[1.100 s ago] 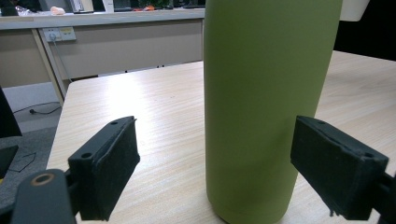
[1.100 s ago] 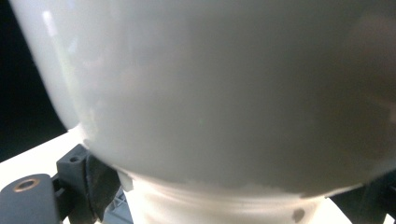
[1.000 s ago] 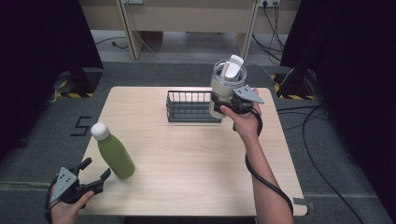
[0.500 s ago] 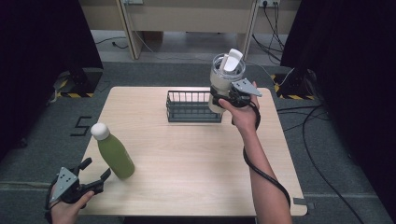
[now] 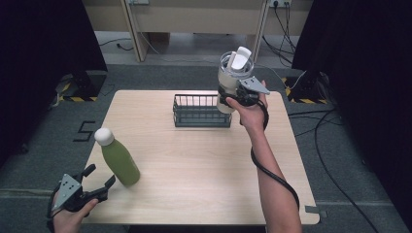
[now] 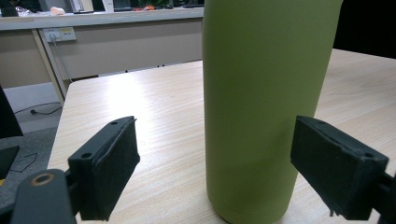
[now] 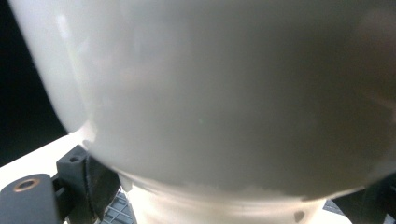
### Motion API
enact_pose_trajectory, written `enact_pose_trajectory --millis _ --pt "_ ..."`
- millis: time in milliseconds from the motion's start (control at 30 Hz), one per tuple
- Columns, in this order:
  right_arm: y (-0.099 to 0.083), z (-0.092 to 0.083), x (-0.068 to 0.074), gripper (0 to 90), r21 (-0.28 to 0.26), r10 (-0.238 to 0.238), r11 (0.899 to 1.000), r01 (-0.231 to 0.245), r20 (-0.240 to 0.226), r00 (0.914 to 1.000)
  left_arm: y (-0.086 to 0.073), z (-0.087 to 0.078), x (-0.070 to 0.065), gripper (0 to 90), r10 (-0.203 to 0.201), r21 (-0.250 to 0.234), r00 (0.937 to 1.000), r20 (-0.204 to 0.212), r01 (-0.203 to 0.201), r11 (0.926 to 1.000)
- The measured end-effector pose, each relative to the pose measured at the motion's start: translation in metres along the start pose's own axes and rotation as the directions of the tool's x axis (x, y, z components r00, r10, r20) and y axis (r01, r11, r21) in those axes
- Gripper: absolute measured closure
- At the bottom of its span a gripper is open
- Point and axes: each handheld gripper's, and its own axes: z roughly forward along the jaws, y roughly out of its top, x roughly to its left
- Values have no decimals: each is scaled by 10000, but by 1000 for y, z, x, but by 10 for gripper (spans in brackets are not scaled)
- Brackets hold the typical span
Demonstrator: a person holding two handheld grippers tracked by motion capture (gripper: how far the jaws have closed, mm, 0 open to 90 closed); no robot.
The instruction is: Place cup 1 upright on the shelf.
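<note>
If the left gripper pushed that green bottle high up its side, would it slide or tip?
Probably tip: the green bottle stands tall and narrow on the smooth wooden table. Its matte, straight wall looks rigid, so the open left gripper should grip without crushing it.

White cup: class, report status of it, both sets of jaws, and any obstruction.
Right gripper jaws shut on white cup, held above wire basket. Left gripper jaws open beside standing green bottle. Nothing blocking the basket.
</note>
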Motion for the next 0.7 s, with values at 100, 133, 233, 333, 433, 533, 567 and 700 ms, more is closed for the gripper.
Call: enact_pose_trajectory --millis 100,133,233,333,433,533,567,700 --pt "1 5 0 103 83 26 10000 -26 33 10000 0 0 0 142 -7 7 10000 -7 7 10000" --pt "1 7 0 103 85 14 10000 -15 25 10000 0 0 0 142 -4 3 10000 -1 4 10000" --pt "1 12 -1 103 157 4 9999 -5 62 10000 0 0 0 142 -5 6 10000 -14 5 10000" --pt "1 18 0 103 227 32 9997 -33 55 10000 0 0 0 142 -10 -11 10000 -14 10 10000" --pt "1 23 1 103 295 15 9996 -16 51 10000 0 0 0 142 -7 -1 10000 -15 7 10000" --pt "1 29 1 104 325 81 9994 -84 92 9999 0 0 0 142 0 1 10000 -12 0 10000" --pt "1 30 1 103 337 106 9994 -109 92 9999 0 0 0 142 -8 2 10000 -12 8 10000" --pt "4 37 3 103 388 21 9992 -25 115 9999 0 0 0 142 -6 -4 10000 2 6 10000"
